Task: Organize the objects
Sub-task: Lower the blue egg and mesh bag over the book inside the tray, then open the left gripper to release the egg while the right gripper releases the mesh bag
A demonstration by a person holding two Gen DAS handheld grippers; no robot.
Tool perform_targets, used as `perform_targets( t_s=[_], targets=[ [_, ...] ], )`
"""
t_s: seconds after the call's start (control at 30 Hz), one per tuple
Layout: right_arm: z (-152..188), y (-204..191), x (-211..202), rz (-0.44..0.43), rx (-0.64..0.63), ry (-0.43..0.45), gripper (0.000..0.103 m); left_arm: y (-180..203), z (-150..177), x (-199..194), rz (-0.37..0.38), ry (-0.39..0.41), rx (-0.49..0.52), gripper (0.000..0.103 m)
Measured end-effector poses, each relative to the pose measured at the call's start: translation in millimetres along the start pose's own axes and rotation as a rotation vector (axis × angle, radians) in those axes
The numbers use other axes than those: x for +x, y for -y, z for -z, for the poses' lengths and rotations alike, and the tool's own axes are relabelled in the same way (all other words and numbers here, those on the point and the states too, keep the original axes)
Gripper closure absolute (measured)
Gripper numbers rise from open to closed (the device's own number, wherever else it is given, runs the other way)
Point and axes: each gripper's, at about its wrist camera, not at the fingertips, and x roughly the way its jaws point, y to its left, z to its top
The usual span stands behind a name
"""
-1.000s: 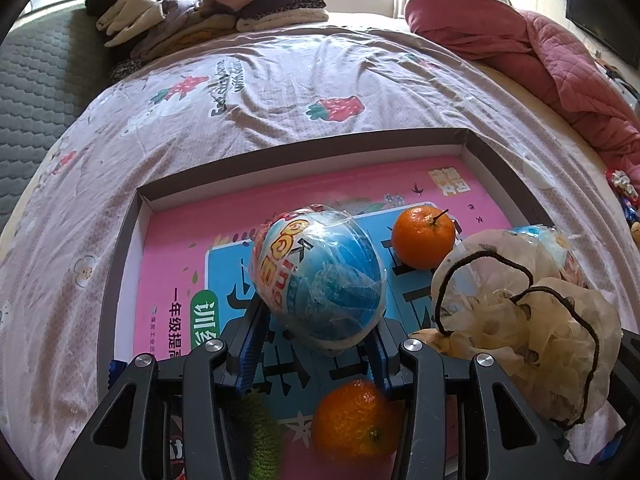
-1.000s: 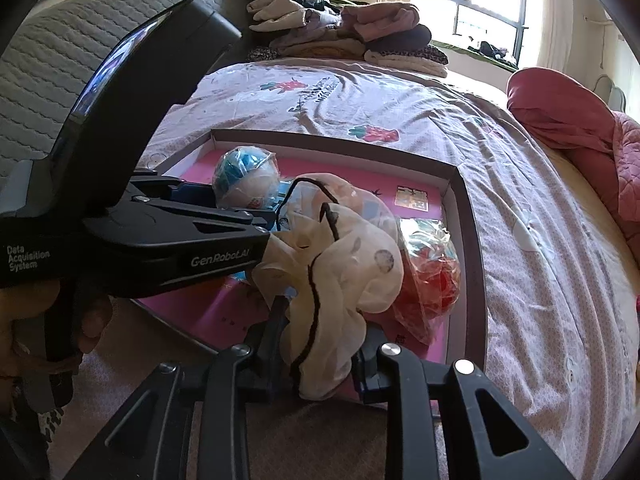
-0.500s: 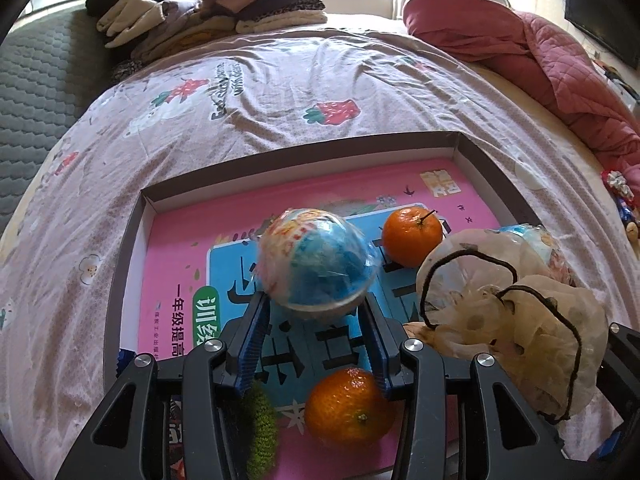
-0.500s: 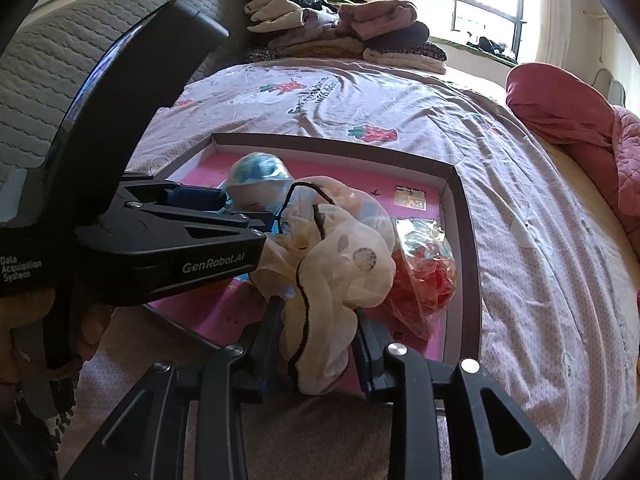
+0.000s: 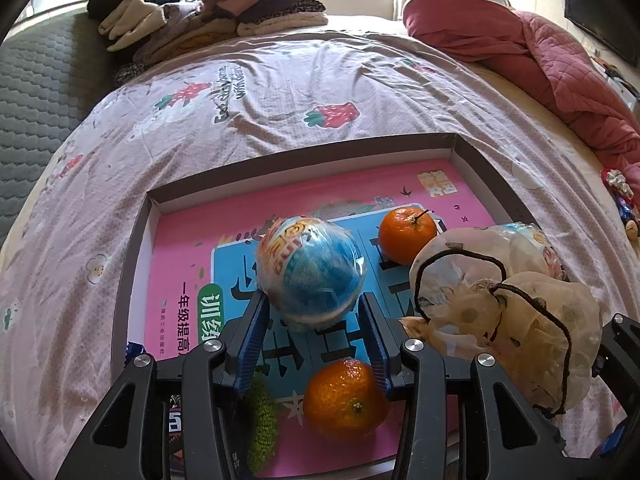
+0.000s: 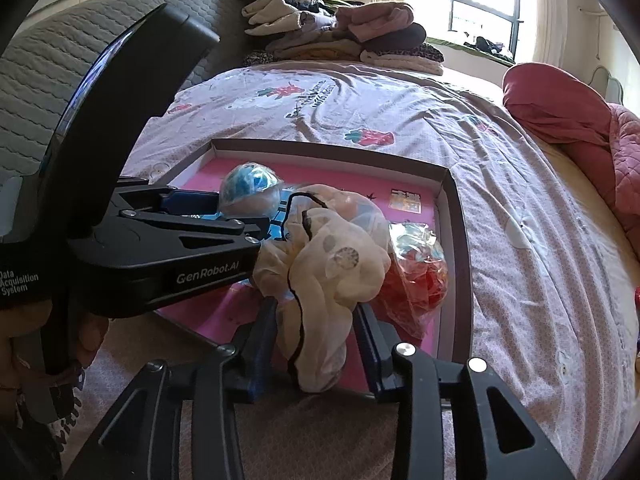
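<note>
Gripping a glossy foil-wrapped ball (image 5: 310, 272) — left gripper (image 5: 312, 308) clamped.

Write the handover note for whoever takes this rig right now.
Left gripper: blue wrapped ball sits between its jaw tips over the pink book; whether it is gripped is unclear.
Right gripper: jaws have just been opening, and the cream fabric bundle lies loose between them at the tray's near edge.
Done: two oranges and the red-filled bag lie in the tray.
Left: probably back both grippers away and check that the ball and bundle stay put.
</note>
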Motion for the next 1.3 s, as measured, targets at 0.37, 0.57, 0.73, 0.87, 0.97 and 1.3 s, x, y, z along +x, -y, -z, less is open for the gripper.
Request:
perform_targets(
  t_s=[0.37, 0.57, 0.73, 0.87, 0.97, 1.3],
  targets=[
    [-1.6, 0.7, -6.3, 0.011, -0.011, 0.016, 0.057, -2.4, 1.2, -9.0, 0.0, 0.006, -0.008, 0.047],
    [-3.6, 2.7, -11.3, 0.013, -0.007, 0.029, 0.056, -4.4, 0.9, -14.8, -0.002, 0.01, -0.012, 0.046],
    [-6.2, 4.0, -14.4, 0.015, -0.003, 0.041, 0.056, -6.2, 1.2, -22.2, -0.007, 0.019, -0.014, 0.045],
    [-8.1, 5.6, -20.8, 0.015, 0.004, 0.064, 0.056, -9.2, 3.0, -30.1, -0.018, 0.033, -0.02, 0.04],
    [-10.2, 6.9, -26.6, 0.016, 0.005, 0.084, 0.056, -11.0, 4.2, -37.0, -0.02, 0.046, -0.024, 0.039],
    [-16.1, 7.2, -49.4, 0.021, 0.011, 0.164, 0.05, -17.5, 11.5, -72.1, -0.034, 0.122, -0.062, 0.03]
  ],
)
